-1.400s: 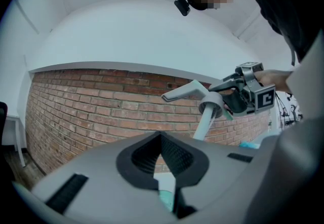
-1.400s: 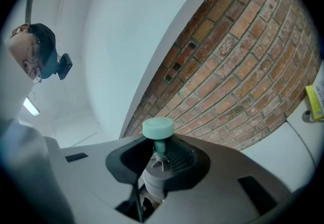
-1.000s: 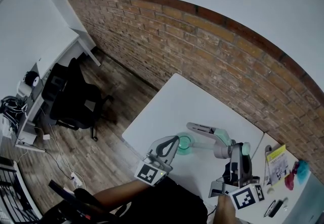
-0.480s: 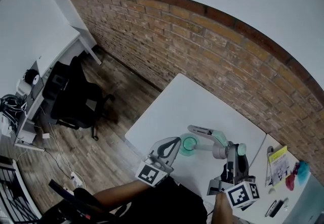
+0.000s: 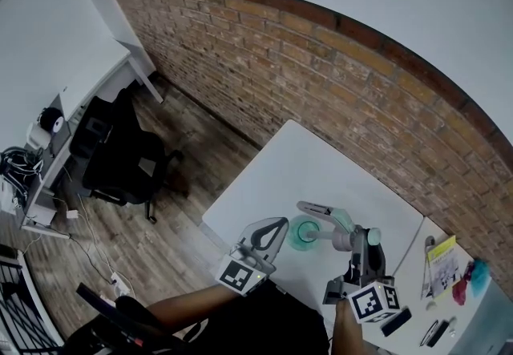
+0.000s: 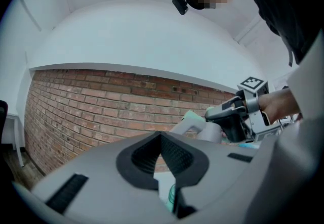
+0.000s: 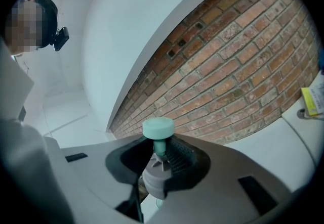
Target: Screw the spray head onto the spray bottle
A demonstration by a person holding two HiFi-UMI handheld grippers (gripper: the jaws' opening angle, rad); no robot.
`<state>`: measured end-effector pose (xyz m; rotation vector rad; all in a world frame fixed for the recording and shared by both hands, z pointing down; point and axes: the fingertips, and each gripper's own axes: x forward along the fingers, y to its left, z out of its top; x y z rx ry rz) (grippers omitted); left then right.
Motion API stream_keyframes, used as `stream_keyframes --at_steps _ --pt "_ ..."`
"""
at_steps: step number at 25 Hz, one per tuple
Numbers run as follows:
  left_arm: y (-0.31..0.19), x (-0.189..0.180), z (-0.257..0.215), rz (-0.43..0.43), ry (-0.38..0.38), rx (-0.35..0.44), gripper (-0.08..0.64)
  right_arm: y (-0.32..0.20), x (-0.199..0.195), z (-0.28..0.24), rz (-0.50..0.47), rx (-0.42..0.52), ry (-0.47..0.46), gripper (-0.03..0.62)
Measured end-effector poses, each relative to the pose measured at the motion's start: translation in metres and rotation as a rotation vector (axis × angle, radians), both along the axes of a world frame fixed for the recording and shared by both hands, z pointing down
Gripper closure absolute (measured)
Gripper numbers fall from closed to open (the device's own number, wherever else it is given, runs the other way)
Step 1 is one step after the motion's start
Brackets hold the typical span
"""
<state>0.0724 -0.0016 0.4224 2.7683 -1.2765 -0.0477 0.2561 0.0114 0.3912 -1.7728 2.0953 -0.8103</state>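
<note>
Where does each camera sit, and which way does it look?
Head view: on the person's head, looking steeply down at the table, the bottle, the left gripper and the right gripper; a forearm shows.
Left gripper view: on the left gripper, looking along its shut jaws at the brick wall; the right hand shows.
Right gripper view: on the right gripper, looking along jaws shut on the spray head; the person's head shows.
Shared: both gripper views see the brick wall and the spray head.

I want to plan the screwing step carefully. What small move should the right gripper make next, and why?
Probably shift the right gripper toward the left gripper, so the spray head comes over the mouth of the spray bottle. The head is clamped beside the bottle, not seated on it; the left gripper grips the bottle.
</note>
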Motion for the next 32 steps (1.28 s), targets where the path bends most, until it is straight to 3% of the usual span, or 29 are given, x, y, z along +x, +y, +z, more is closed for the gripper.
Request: stream_keyframes --at_steps 7,32 --pt "0.002 -0.007 -0.006 -0.007 0.009 0.011 0.568 0.001 -0.007 0.017 0.007 -0.017 0.008 0.514" --pt "0.008 -0.046 0.003 -0.021 0.007 -0.012 0.568 -0.007 -0.066 0.059 -0.064 -0.028 0.195 0.514"
